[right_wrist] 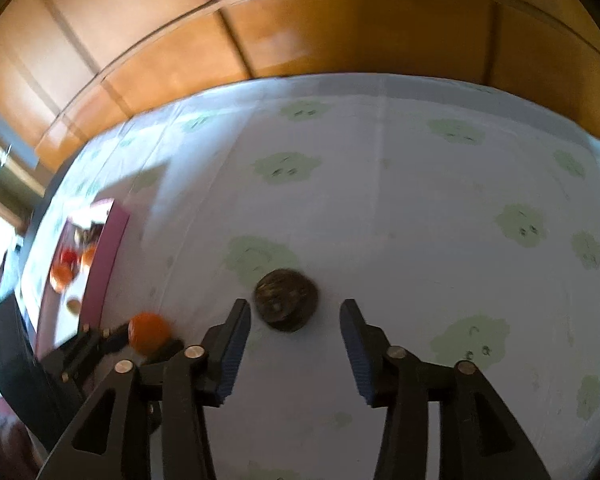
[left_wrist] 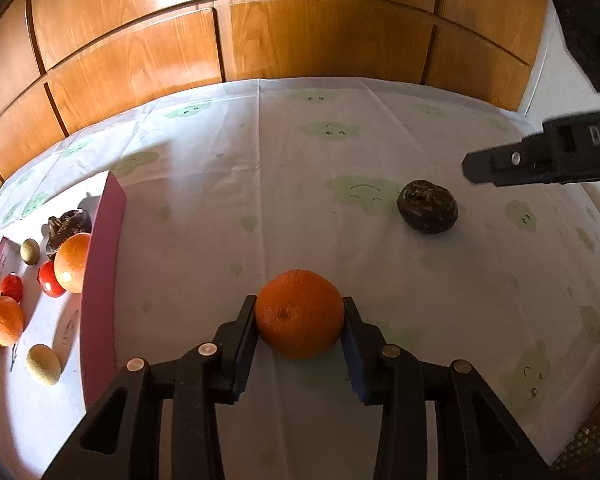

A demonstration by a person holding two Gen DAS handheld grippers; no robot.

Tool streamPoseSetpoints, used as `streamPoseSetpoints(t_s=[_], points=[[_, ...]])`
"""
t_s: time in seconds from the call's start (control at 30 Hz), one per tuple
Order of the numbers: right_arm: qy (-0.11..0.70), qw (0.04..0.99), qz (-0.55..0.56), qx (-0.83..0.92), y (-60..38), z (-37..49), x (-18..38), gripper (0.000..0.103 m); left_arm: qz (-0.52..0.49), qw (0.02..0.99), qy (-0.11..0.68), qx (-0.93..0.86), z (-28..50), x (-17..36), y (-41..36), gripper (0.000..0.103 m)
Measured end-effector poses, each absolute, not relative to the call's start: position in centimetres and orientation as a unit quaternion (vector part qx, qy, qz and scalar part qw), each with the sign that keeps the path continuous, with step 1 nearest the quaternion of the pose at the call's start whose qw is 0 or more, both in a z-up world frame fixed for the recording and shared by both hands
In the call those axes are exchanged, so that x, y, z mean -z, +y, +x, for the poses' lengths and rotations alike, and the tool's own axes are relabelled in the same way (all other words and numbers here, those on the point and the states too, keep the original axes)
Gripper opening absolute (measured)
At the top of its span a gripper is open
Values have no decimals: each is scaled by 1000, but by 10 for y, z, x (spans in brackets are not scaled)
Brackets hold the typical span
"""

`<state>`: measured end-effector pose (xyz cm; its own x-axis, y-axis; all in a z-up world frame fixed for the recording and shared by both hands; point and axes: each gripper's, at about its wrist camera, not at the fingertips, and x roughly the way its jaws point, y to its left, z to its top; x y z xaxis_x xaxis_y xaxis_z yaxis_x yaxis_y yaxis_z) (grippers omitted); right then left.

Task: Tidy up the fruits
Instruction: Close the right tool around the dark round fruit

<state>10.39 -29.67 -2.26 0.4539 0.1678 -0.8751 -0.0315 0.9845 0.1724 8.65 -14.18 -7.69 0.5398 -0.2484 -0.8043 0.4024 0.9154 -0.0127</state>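
My left gripper (left_wrist: 300,308) is shut on an orange (left_wrist: 300,314), both pads against its sides, at or just above the tablecloth. The orange also shows in the right wrist view (right_wrist: 148,331), held at the left. A dark brown wrinkled fruit (left_wrist: 427,206) lies on the cloth to the right. My right gripper (right_wrist: 295,312) is open and empty, hovering with that dark fruit (right_wrist: 286,300) just ahead between its fingers; it appears at the right edge of the left wrist view (left_wrist: 540,162). A pink-walled box (left_wrist: 100,280) at the left holds the sorted fruit.
The box holds two oranges (left_wrist: 73,263), two red fruits (left_wrist: 50,279), two pale green fruits (left_wrist: 43,364) and a dark fruit (left_wrist: 69,224). The table (left_wrist: 260,200) has a white cloth with green cloud prints. Wooden cabinet doors (left_wrist: 300,32) stand behind it.
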Motion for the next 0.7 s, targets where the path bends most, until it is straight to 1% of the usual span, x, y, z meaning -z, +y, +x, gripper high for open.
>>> streamPoseSetpoints(t_s=[0.1,0.3,0.53,0.57,0.6,0.7], points=[[533,842,29,-77,-280,103,30,59,89,876,435,189,84,77,-142,40],[537,840,-26,-72,-267,111,40,60,89,878,429,193,82,77,-140,40],[560,821,-91,-61,-254,142,58,60,84,880,424,197,81,78,-138,40],[567,816,-97,-60,-253,144,61,57,83,880,424,197,81,78,-138,40],[574,811,-100,-58,-252,145,64,48,82,880,424,198,81,78,-137,40],[578,808,-97,-63,-252,136,62,48,79,880,424,201,81,78,-137,40]])
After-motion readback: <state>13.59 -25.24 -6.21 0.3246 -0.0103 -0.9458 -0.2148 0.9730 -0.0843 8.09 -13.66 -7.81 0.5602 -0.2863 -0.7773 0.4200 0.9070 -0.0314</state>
